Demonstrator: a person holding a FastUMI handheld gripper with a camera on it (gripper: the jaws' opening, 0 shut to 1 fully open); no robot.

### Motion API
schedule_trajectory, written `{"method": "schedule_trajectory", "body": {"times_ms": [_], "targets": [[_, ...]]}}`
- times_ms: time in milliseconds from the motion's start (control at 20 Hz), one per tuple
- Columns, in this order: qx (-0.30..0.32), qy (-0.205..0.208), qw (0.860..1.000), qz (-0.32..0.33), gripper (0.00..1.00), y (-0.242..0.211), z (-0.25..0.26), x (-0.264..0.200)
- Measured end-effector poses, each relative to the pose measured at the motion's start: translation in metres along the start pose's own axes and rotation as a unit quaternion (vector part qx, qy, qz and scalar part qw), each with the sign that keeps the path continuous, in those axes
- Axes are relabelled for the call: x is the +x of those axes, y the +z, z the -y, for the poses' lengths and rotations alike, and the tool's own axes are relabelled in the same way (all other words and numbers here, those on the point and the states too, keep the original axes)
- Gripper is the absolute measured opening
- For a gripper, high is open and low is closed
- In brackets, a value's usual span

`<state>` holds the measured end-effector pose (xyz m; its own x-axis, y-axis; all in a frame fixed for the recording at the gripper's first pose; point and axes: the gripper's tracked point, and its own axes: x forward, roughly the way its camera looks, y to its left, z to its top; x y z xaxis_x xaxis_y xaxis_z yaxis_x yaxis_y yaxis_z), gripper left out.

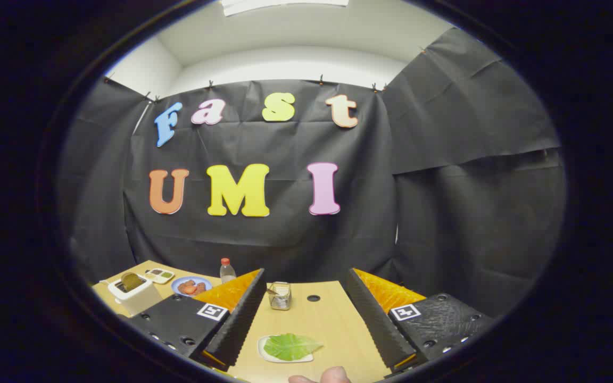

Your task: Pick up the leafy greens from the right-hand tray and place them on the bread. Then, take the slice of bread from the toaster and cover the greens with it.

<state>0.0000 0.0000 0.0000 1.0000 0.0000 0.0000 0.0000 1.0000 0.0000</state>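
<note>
I see my gripper (304, 319) spread wide with nothing held. The flat green leaf (290, 346) lies on a small white tray (269, 355) between the fingers, on the pale wooden table (328, 324). The white toaster (133, 292) sits beyond the left finger.

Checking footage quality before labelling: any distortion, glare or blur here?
Gripper view: strong fisheye bending of the wooden table edges; even light, no glare; flat green leaf on its white tray sharp between the open claw fingers; white toaster small but legible.
</note>
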Motion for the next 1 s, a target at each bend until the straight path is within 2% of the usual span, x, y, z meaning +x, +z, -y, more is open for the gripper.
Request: {"method": "schedule_trajectory", "body": {"times_ms": [500,1000], "targets": [[0.006,-0.007,1.0,-0.007,0.95,0.002,0.022,0.005],[0.007,0.023,0.998,-0.062,0.95,-0.047,0.026,0.022]]}}
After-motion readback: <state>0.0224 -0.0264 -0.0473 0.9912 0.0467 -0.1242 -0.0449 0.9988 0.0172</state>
